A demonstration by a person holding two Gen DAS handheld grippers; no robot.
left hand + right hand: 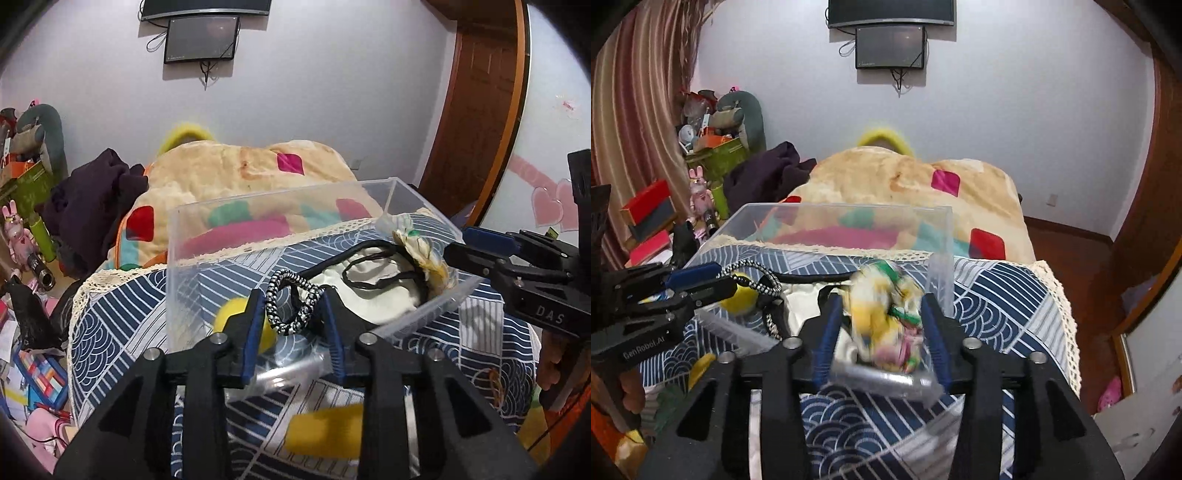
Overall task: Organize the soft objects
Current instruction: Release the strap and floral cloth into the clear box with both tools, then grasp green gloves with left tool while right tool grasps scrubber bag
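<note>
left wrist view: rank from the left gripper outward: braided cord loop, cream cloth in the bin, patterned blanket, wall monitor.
1. braided cord loop: between the left gripper fingers, over the clear bin.
2. cream cloth: just beyond, right, inside the bin.
3. patterned blanket: behind the bin's far wall.
4. wall monitor: on the far wall, top.

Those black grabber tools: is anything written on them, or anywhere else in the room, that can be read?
"DAS" in white on the right gripper, on its black body in the left view.
"GenRobot.AI" in white on the left gripper, on its black body in the right view.
The green box has print too small to read.
The wall screen shows nothing legible.
</note>
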